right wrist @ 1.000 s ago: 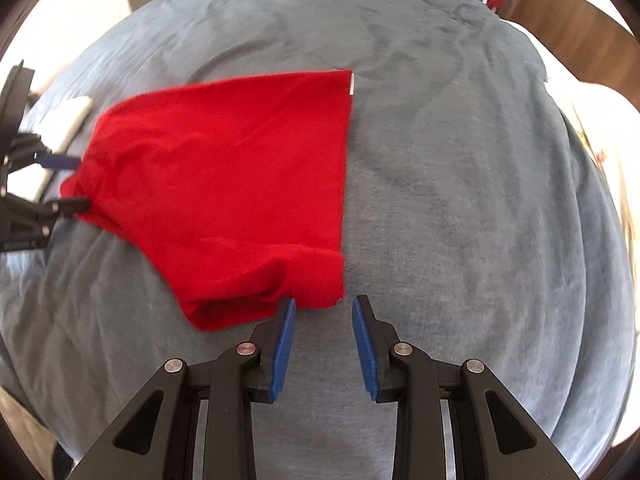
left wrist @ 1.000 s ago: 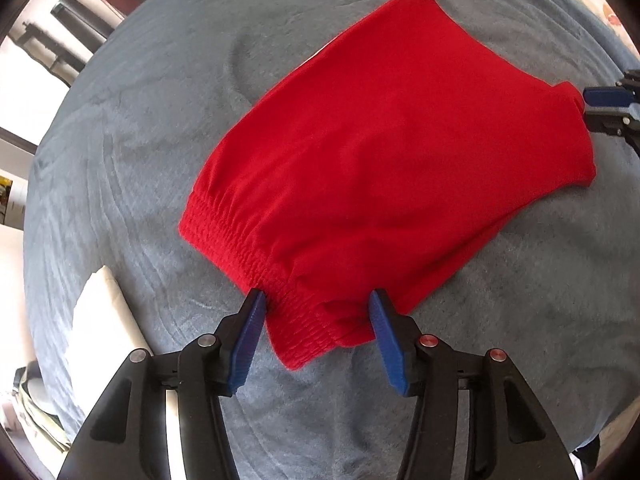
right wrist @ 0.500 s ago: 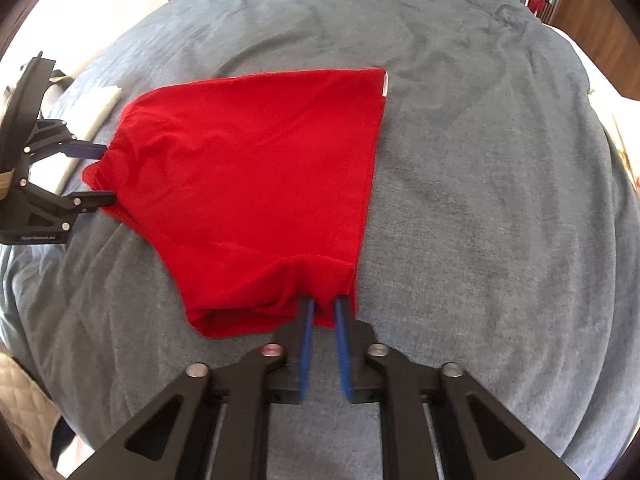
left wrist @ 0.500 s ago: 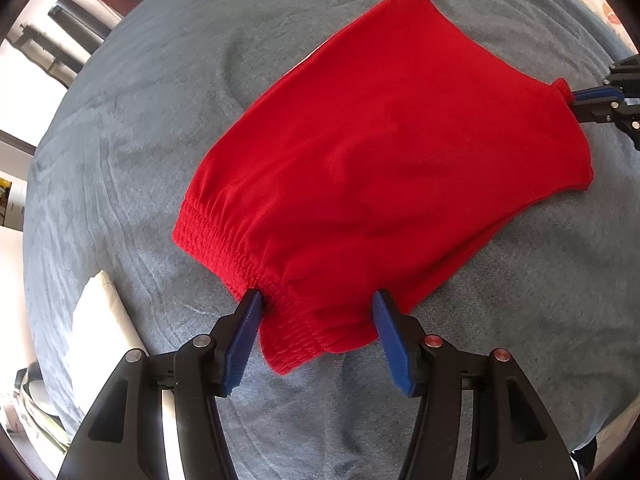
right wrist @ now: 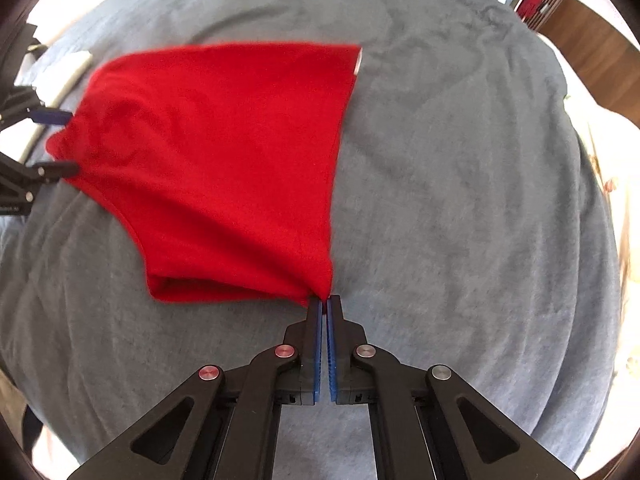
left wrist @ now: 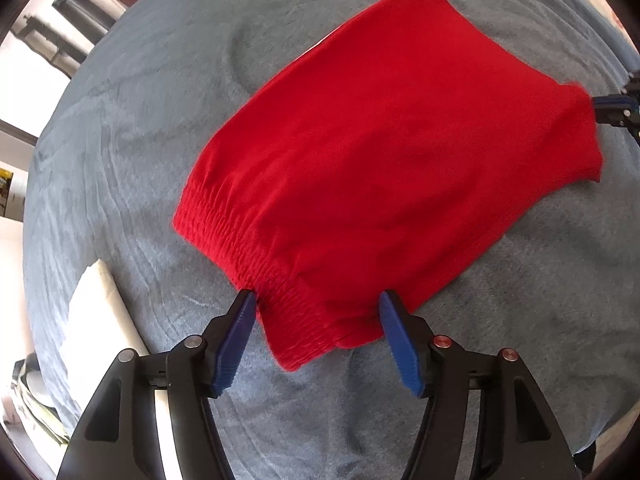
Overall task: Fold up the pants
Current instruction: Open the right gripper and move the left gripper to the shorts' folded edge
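Observation:
Red pants lie folded on a grey-blue blanket; they also show in the right wrist view. My left gripper is open, its blue pads on either side of the elastic waistband corner. My right gripper is shut on the near corner of the pants' leg end, pulling it into a point. The right gripper shows at the left wrist view's right edge. The left gripper shows at the right wrist view's left edge, open around the cloth.
A white pillow-like object lies on the blanket left of the left gripper. Dark furniture stands beyond the bed. A patterned cream cover lies at the right. A white label shows at the pants' far corner.
My right gripper closed on the pants' near corner and tugged it into a point. My left gripper stayed open around the waistband corner.

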The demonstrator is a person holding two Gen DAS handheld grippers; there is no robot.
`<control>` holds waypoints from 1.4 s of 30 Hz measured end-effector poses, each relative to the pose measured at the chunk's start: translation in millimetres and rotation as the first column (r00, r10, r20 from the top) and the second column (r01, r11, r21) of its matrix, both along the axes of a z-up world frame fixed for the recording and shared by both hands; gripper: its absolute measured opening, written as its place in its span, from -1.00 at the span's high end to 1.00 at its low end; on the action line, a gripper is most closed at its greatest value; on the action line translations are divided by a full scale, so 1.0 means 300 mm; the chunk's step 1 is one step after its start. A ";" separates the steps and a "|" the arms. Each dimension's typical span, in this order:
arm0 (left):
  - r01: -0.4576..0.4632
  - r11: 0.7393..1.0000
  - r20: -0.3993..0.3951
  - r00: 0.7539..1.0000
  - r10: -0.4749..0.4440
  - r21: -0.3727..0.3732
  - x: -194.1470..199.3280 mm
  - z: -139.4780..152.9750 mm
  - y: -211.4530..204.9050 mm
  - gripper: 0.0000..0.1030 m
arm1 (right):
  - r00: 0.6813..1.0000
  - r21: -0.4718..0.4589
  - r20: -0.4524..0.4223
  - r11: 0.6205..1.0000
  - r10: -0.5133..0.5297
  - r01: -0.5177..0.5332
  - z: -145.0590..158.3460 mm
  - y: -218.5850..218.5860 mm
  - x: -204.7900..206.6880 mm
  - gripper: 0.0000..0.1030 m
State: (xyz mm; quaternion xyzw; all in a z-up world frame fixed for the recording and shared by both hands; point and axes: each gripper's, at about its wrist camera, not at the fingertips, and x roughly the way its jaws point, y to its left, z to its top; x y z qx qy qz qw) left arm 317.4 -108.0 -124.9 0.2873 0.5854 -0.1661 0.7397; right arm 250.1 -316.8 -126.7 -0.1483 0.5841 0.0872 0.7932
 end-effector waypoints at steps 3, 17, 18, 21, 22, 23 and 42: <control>0.016 1.000 -0.005 1.000 -0.016 0.009 -0.006 0.006 0.008 -0.26 | 0.998 -0.086 -0.030 0.995 -0.053 0.050 -0.014 -0.007 -0.014 0.91; 0.269 0.948 0.209 0.950 -0.233 -0.168 0.156 0.303 -0.060 -0.29 | 0.813 0.320 0.098 0.792 -0.573 0.520 0.183 -0.085 -0.127 0.35; 0.302 0.937 0.222 0.939 -0.262 -0.174 0.173 0.309 -0.084 -0.29 | 0.780 0.358 0.078 0.748 -0.620 0.559 0.178 -0.098 -0.134 0.35; 0.420 0.882 0.249 0.897 -0.366 -0.214 0.240 0.316 -0.186 -0.29 | 0.721 0.437 0.036 0.660 -0.692 0.611 0.159 -0.107 -0.143 0.35; 0.444 0.868 0.249 0.887 -0.389 -0.224 0.262 0.308 -0.218 -0.29 | 0.720 0.436 0.039 0.660 -0.693 0.612 0.152 -0.084 -0.157 0.35; 0.460 0.855 0.242 0.881 -0.407 -0.239 0.288 0.298 -0.251 -0.29 | 0.722 0.435 0.038 0.662 -0.691 0.610 0.145 -0.072 -0.161 0.35; 0.479 0.861 0.138 0.877 -0.461 -0.172 0.515 0.001 -0.542 -0.30 | 0.608 0.391 -0.073 0.538 -0.790 0.746 -0.035 -0.072 -0.079 0.35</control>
